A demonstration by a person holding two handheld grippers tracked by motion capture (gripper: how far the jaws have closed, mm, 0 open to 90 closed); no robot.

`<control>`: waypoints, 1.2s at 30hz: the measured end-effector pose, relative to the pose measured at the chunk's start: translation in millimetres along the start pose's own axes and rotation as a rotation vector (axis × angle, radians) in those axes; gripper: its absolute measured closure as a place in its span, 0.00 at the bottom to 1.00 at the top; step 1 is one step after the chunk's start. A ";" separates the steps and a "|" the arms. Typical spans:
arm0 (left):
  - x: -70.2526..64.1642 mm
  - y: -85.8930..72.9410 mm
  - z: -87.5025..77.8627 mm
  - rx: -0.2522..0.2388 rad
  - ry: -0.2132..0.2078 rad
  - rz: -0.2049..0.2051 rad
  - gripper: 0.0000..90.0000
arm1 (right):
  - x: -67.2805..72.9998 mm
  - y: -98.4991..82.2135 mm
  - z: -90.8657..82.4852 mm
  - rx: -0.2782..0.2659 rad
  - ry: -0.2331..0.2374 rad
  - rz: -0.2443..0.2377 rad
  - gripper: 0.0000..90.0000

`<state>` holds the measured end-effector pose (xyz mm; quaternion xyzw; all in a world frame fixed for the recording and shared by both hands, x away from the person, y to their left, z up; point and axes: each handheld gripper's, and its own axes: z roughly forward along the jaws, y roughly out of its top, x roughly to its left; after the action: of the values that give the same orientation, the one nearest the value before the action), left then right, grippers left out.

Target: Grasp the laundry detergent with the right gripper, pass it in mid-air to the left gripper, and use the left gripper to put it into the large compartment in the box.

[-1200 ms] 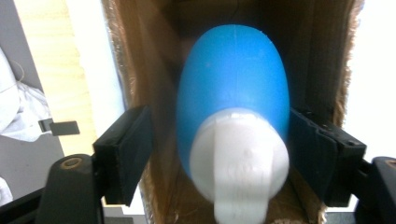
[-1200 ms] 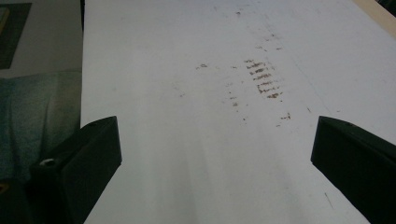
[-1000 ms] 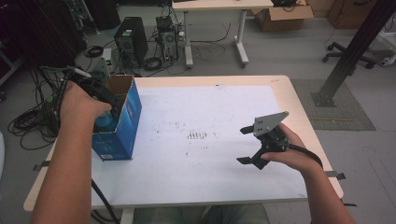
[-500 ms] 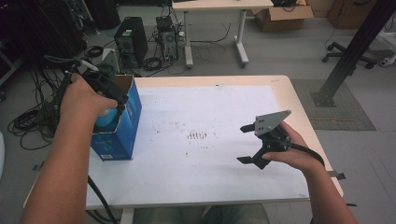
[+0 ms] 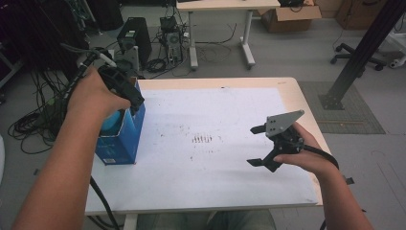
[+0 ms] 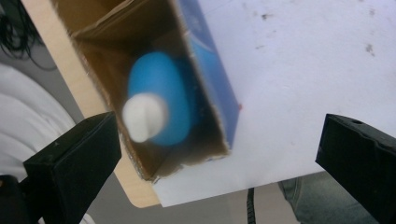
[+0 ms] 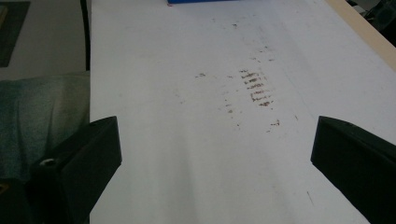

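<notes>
- Blue bottle (image 6: 161, 105) with a white cap, blurry, sits inside the open blue box (image 5: 119, 139) at left of the surface (image 5: 215, 182): drop-off looks done.
- Left gripper (image 5: 125, 91) above the box, jaws just opened wide, nothing between them.
- Right gripper (image 5: 261, 146) spread apart, empty, lower right.

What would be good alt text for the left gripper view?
Looking down into an open blue box at the table's edge, a blue bottle with a white cap stands inside. The left claw hangs above it, its black jaws wide apart after just opening, nothing between them.
</notes>
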<state>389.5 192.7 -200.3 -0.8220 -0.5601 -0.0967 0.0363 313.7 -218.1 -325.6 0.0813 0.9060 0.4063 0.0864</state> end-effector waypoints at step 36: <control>-128.7 -6.4 -10.4 -0.060 -0.210 0.824 0.00 | -12.0 62.8 -23.5 0.347 0.006 -0.133 0.03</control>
<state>336.8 75.7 -216.1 -0.9832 -0.1823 -0.0061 -0.0095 324.9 -196.5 -262.0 0.0335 0.9662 0.2374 0.0951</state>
